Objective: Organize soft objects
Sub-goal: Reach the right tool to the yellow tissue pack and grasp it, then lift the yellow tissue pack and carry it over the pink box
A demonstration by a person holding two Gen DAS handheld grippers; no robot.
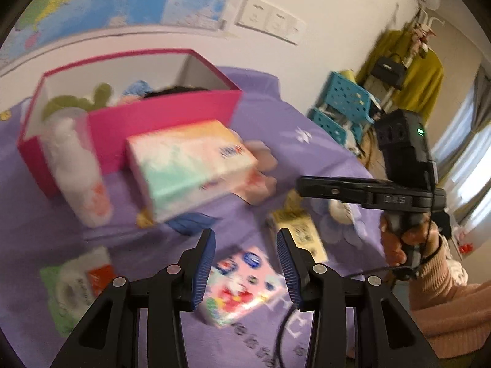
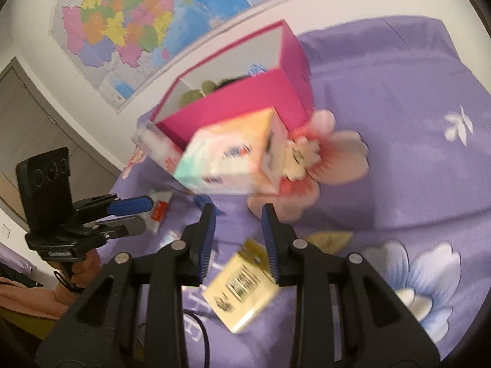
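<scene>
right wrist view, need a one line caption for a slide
Open right gripper above a yellow tissue pack on the purple floral bedsheet, facing a pastel tissue pack and pink cardboard box.

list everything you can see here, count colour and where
storage box: 1, magenta, open, on the bed by the wall, soft items inside
large tissue pack: 1, pastel, in front of the box
flower plush: 1, pink, right of that pack
white pack: 1, at the box's left corner
cartoon tissue pack: 1, pink, under the left tongs
yellow pack: 1, under the right tongs
green pack: 1, near left
bedspread: 1, purple, floral
map: 1, on the wall
left tongs: open
right tongs: open
</scene>
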